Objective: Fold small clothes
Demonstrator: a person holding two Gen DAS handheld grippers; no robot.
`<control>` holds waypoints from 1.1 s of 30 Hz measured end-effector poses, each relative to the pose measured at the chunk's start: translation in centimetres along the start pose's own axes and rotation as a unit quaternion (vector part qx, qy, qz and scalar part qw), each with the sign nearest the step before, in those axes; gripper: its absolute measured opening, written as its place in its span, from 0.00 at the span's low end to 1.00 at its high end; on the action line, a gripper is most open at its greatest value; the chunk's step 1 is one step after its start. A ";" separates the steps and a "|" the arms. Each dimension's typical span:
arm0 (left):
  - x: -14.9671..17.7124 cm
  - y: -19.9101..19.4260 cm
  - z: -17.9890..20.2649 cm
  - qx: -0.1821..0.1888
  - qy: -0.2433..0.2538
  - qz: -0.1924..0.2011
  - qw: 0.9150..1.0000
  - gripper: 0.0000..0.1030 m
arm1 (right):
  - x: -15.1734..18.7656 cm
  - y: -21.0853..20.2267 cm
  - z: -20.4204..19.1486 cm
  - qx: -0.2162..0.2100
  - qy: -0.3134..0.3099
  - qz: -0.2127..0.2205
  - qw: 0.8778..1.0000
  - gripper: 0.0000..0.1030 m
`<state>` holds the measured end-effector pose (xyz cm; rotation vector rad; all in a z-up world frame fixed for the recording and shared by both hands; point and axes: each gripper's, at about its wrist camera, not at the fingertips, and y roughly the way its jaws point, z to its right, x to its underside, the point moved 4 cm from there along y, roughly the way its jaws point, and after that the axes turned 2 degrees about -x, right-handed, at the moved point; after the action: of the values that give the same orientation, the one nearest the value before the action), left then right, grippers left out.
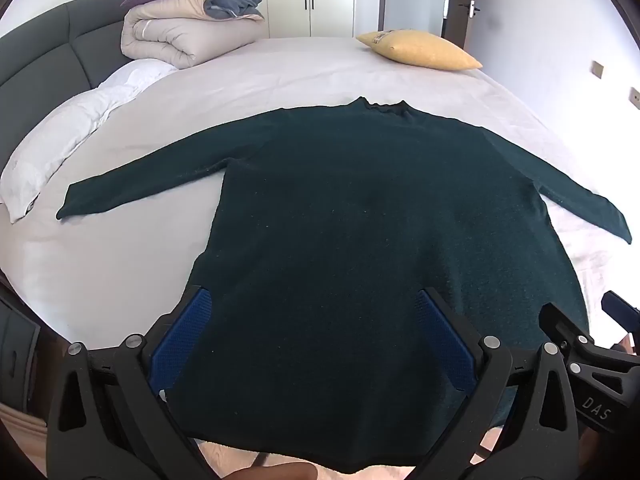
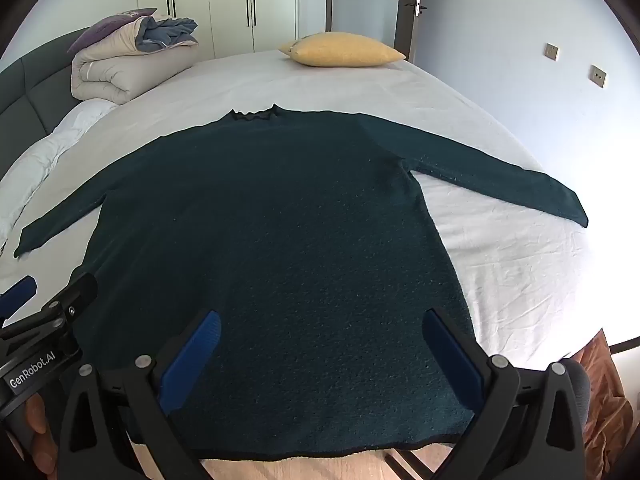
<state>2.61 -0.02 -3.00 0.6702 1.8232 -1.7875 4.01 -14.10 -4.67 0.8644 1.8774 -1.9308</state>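
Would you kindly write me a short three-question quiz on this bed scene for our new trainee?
1. True or false: the dark green sweater lies flat on the bed with both sleeves spread out.
2. Which cushion lies beyond the sweater's collar? A) red B) yellow C) black
3. Fill in: the left gripper and right gripper both have their jaws ____.

Key: 1 true. 2 B, the yellow cushion. 3 open, with nothing pinched between them.

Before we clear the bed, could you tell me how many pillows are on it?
3: yellow pillow at the far edge, purple pillow atop the folded duvet, white pillow along the headboard. Others may be hidden.
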 end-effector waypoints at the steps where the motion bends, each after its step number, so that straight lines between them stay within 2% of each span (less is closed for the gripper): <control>1: 0.0 0.0 0.0 0.000 0.001 0.000 1.000 1.00 | 0.0 0.0 0.0 0.002 0.000 0.001 1.000 1.00; 33: 0.5 0.4 0.0 -0.002 0.008 -0.002 1.000 1.00 | 0.6 0.1 -0.3 0.004 -0.002 -0.001 1.000 1.00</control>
<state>2.51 -0.03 -3.63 0.6799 1.8397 -1.7858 3.67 -13.73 -5.11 0.8615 1.8705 -1.9401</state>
